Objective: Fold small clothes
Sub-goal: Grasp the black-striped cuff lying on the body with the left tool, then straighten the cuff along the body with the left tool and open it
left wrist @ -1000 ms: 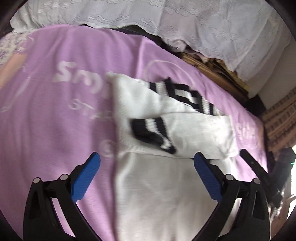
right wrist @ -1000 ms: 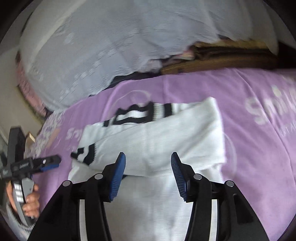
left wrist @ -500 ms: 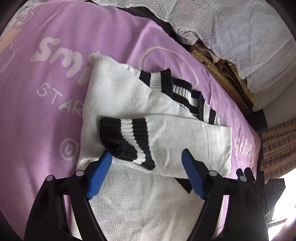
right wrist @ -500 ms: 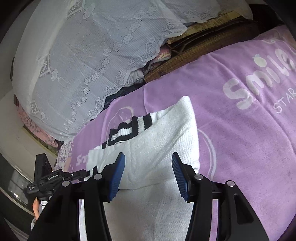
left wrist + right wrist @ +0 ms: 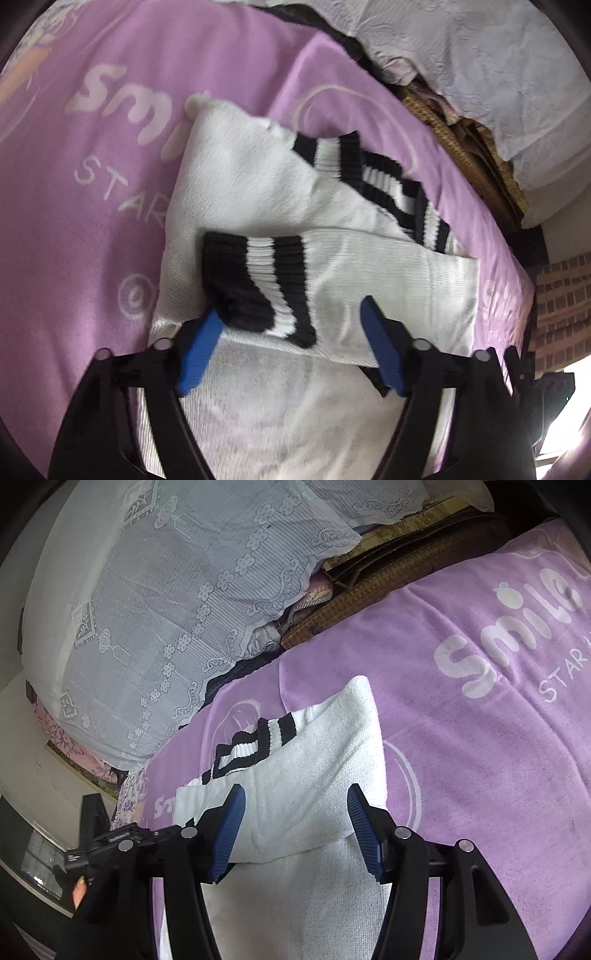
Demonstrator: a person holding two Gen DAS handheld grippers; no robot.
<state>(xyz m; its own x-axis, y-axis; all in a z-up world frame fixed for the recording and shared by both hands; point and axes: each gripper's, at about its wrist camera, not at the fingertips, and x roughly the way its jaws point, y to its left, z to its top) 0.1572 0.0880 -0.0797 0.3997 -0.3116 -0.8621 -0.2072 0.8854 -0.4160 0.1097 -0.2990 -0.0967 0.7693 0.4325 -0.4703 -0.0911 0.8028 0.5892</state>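
Two grippers over white sweater on purple blanket: left gripper closing around striped cuff, not yet pinching; right gripper opening astride folded sleeve.

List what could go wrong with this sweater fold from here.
1. The left gripper is closing around the striped cuff of the folded-in sleeve; it may pinch only the cuff and drag the sleeve off the white sweater.
2. The right gripper straddles the folded edge with its jaws opening, pads not pressing; lifting now would probably leave that side behind and skew the fold.
3. The purple blanket looks soft; pads could snag it along with the knit.
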